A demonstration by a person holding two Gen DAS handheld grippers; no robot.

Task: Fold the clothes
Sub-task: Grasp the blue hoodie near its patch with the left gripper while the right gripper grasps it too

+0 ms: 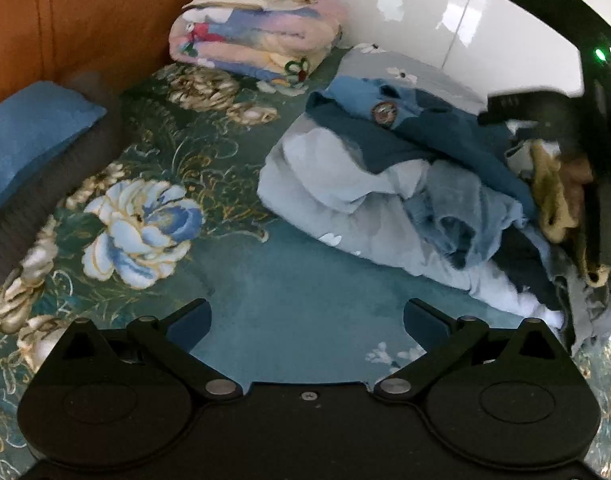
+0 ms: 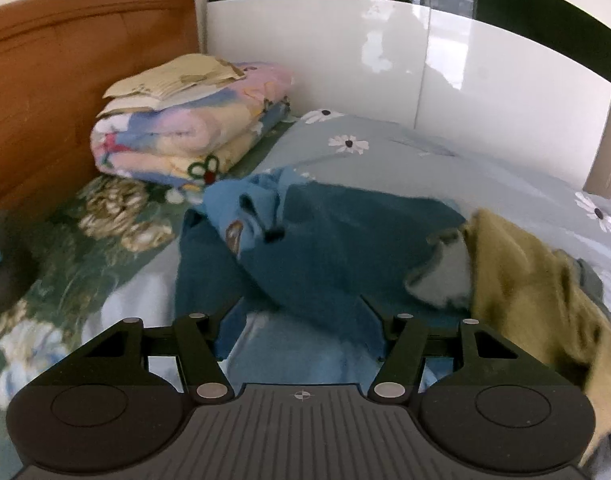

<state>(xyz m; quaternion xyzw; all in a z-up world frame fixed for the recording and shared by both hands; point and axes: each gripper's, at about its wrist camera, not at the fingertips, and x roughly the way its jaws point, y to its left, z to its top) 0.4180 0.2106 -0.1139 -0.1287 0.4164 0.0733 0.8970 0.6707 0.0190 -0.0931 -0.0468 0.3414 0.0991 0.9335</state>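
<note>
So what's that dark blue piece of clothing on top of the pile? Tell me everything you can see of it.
The dark blue garment looks like soft, thick fleece in teal-blue with a lighter blue hood or collar part, a dark drawstring and a round patch. It lies crumpled and unfolded on top of the pile of clothes, over the pale grey floral quilt. A mustard-yellow garment lies against its right side. The right gripper hangs open at its near edge; whether they touch I cannot tell.
</note>
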